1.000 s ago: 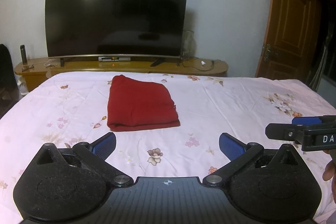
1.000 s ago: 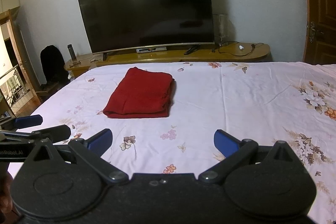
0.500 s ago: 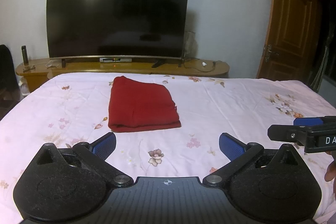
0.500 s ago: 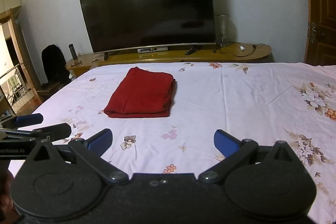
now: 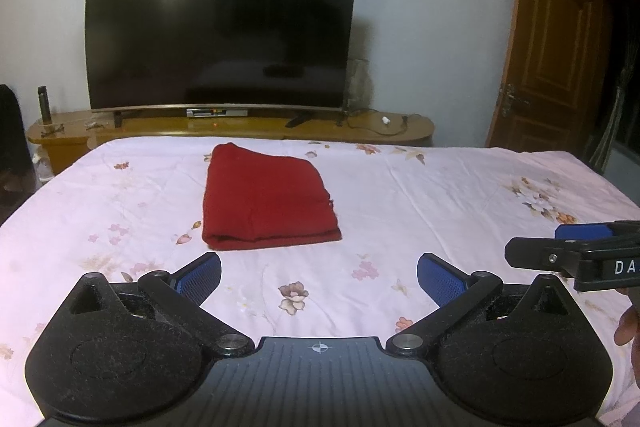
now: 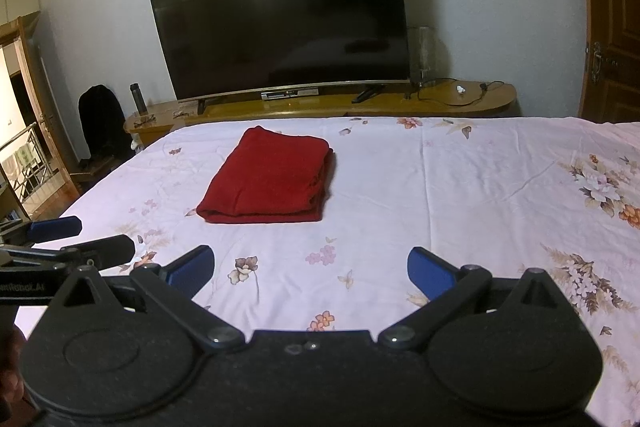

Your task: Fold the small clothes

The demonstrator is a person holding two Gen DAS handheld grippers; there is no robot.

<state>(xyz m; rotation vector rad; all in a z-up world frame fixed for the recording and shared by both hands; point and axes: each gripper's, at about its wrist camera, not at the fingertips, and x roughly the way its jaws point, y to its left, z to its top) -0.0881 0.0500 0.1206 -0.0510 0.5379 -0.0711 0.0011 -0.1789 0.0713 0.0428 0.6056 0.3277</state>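
Note:
A red garment (image 5: 266, 199) lies folded into a neat rectangle on the flowered pink bedsheet (image 5: 440, 195), left of the bed's middle; the right wrist view shows the same red garment (image 6: 268, 177). My left gripper (image 5: 318, 275) hovers open over the near part of the bed, short of the garment, with nothing between its blue pads. My right gripper (image 6: 310, 267) is open too, empty, level with it and to its right. Each gripper's side shows in the other's view, the right gripper (image 5: 576, 251) and the left gripper (image 6: 68, 243).
A large curved television (image 5: 220, 31) stands on a low wooden cabinet (image 5: 256, 125) beyond the bed's far edge. A brown door (image 5: 548, 55) is at the right. A dark bottle (image 6: 138, 97) and a black chair (image 6: 100, 119) are at the left. Part of a hand (image 5: 630, 327) shows at the right edge.
Both grippers have drifted slightly, so the garment sits a touch higher in the views. The garment itself has not moved and both grippers stay open.

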